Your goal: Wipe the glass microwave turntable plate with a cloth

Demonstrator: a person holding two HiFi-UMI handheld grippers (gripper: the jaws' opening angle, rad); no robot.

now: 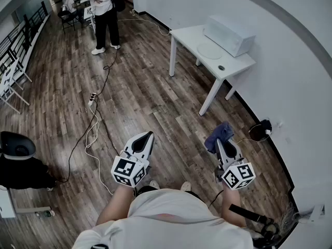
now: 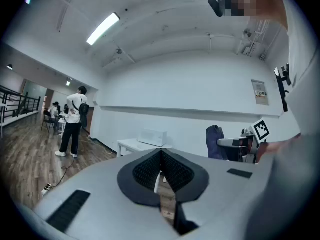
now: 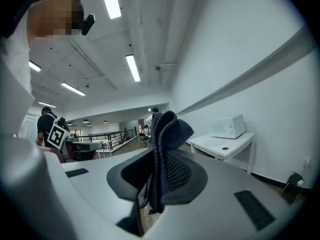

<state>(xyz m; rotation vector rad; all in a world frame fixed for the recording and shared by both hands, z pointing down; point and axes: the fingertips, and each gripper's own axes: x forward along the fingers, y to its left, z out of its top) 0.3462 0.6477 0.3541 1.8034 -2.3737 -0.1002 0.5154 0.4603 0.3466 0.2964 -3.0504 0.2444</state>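
Note:
The glass turntable plate [image 1: 209, 49] lies flat on a white table [image 1: 187, 35] far ahead, in front of a white microwave [image 1: 229, 34]; the right gripper view shows the plate [image 3: 218, 143] small and distant. My right gripper [image 1: 220, 143] is shut on a dark blue cloth [image 1: 219, 134], which stands folded between its jaws [image 3: 167, 134]. My left gripper [image 1: 147, 137] is shut with nothing in it, jaws touching [image 2: 161, 166]. Both grippers are held over the wooden floor, well short of the table.
Cables [image 1: 93, 128] and a power strip [image 1: 92, 97] trail over the wood floor at left. A person [image 1: 104, 9] stands at the back. A small dark object [image 1: 221, 67] sits near the table's front. A plug and cord [image 1: 262, 127] lie by the right wall.

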